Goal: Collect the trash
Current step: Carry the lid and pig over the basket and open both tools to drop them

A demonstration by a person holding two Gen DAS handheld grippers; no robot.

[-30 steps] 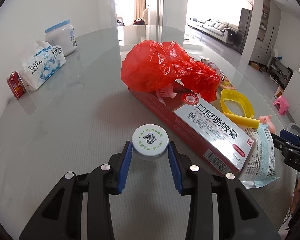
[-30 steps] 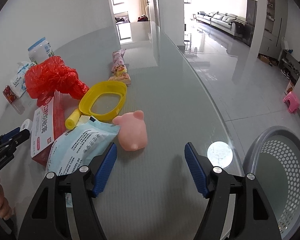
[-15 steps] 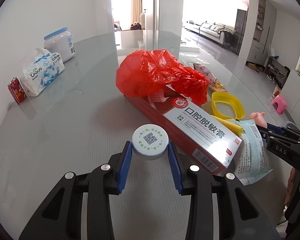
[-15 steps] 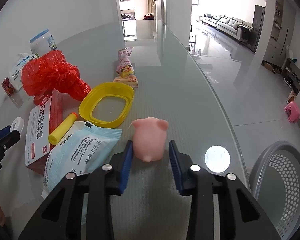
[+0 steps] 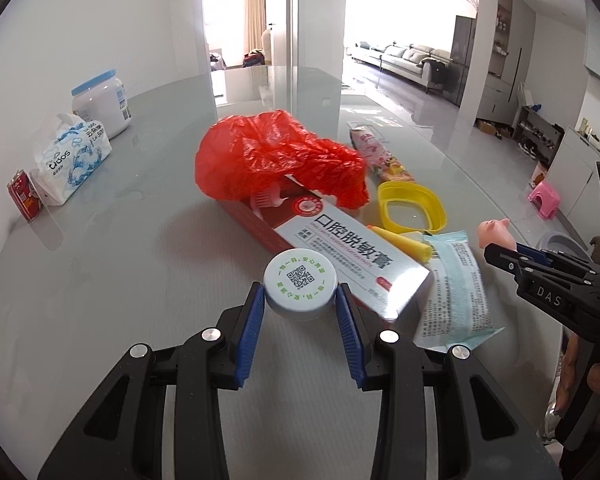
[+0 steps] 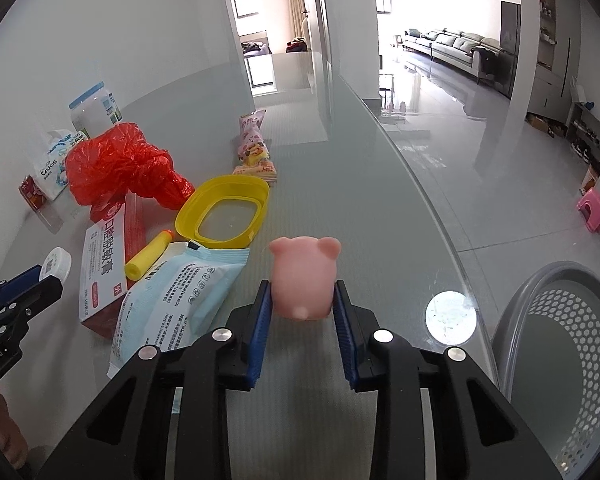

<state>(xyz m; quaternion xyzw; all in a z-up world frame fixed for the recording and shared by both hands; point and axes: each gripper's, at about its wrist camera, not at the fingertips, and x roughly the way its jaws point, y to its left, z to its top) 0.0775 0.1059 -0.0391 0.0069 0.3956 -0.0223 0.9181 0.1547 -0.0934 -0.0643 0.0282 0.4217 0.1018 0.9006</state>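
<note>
Left wrist view: left tongs (image 5: 300, 304) clamp small round white jar lid (image 5: 300, 289) above glossy grey bench (image 5: 120, 264), beside red-and-white toothpaste box (image 5: 340, 252).

Right wrist view: right tongs (image 6: 300, 312) pinch pink rubber pig toy (image 6: 303, 276); likely carry step, next swing to grey perforated bin (image 6: 572, 340) off bench edge. Open-plan living room behind.

Against the wall, a white jar with a blue lid (image 5: 99, 103) stands on the glass bench (image 5: 100, 264), a tissue pack (image 5: 73, 157) beside it, then a small red can (image 5: 23, 196). Out on the floor: grey sofa (image 6: 452, 46), pink stool (image 6: 593, 210).
</note>
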